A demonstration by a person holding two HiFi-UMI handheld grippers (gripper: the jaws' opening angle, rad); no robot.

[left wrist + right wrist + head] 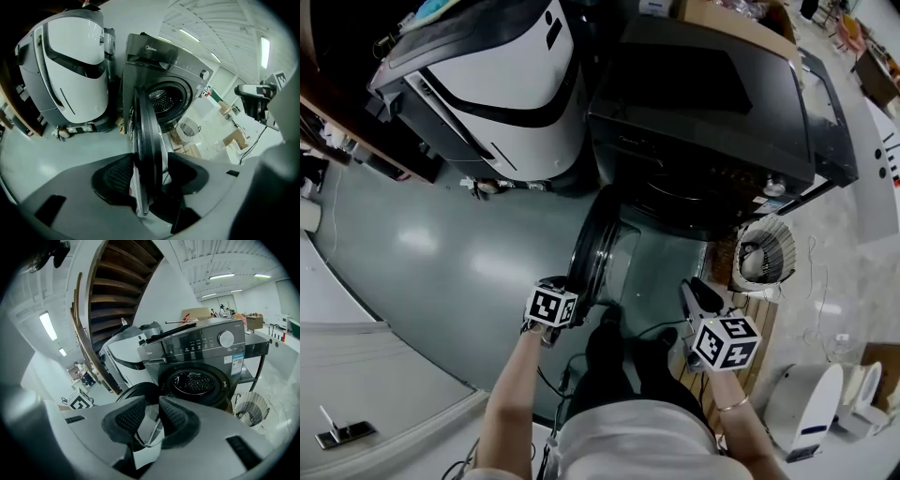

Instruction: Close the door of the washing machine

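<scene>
Door (146, 131) open; rim sits inside left gripper (151, 165).

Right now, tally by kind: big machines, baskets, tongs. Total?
Big machines: 2, the washing machine and the white machine beside it
Baskets: 1, the basket by the washing machine
Tongs: 2, left tongs and right tongs
Total: 5

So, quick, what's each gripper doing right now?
Left gripper: open, door edge between its jaws, not clamped.
Right gripper: open, empty.
</scene>
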